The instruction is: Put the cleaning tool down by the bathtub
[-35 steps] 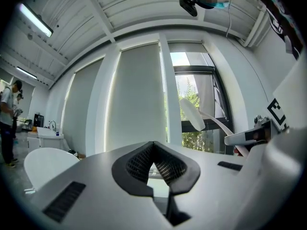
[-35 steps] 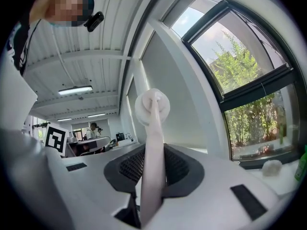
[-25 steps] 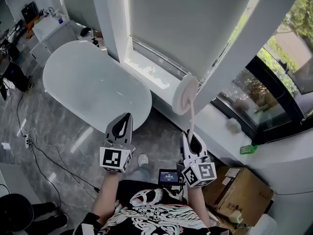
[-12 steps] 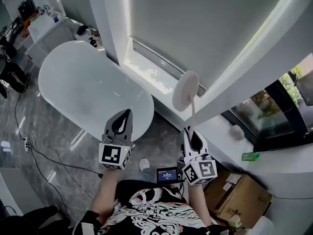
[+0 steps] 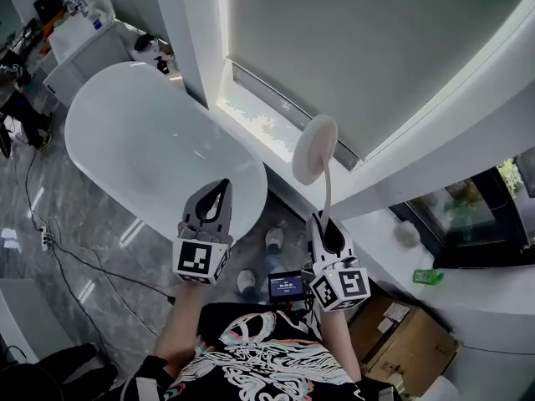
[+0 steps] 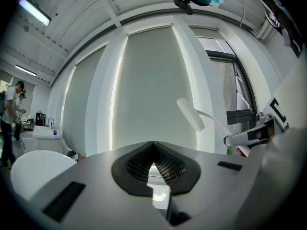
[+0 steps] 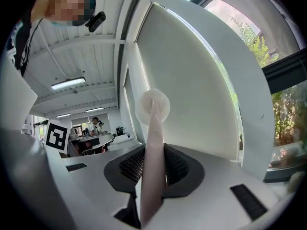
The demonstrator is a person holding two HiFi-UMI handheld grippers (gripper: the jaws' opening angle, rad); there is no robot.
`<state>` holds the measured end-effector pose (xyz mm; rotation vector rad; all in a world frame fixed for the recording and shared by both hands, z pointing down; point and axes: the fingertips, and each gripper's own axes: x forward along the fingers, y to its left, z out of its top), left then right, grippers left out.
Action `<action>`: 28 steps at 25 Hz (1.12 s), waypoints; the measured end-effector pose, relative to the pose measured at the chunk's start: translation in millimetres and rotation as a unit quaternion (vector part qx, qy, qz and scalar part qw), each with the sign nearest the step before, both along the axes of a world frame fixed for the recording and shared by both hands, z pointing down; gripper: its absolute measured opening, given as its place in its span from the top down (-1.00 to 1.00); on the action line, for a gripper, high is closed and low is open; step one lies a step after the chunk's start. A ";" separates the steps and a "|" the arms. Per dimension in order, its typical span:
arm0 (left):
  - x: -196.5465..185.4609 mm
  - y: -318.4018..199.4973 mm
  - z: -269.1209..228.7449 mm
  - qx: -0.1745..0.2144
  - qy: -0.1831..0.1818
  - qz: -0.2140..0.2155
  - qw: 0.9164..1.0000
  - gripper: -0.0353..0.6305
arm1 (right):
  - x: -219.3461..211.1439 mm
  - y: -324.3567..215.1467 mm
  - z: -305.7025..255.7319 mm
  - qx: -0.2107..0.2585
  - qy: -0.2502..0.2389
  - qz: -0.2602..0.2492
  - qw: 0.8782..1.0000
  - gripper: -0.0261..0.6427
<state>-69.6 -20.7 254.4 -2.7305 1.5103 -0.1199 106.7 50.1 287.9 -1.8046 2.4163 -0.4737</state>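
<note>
White tool (image 5: 315, 149), round pad on a long thin stick, held pad end up. Big white oval tub (image 5: 142, 149) at 9 o'clock.

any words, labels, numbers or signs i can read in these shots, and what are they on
No text can be read.
small screen at the person's chest: light digits, too small to read.
green item on the sill: any print is too small to read.
cardboard box: paper on top, blurred.
square markers: black-and-white patterns, no letters.
</note>
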 end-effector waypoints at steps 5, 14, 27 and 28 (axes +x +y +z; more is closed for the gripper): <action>-7.4 -51.7 2.1 0.002 -0.003 -0.022 1.000 0.87 | -11.3 -62.7 3.9 0.003 0.002 -0.031 1.000 0.61; 8.6 -168.5 11.0 -0.009 -0.008 -0.046 0.999 0.87 | 4.4 -188.8 14.5 -0.007 -0.002 -0.062 0.998 0.61; 22.4 -293.9 36.8 -0.039 -0.008 -0.085 0.996 0.87 | 3.2 -322.5 42.9 -0.019 0.030 -0.129 0.991 0.61; 23.0 -300.9 43.9 -0.043 -0.008 -0.088 0.995 0.87 | 3.6 -330.0 48.1 -0.022 0.030 -0.132 0.991 0.61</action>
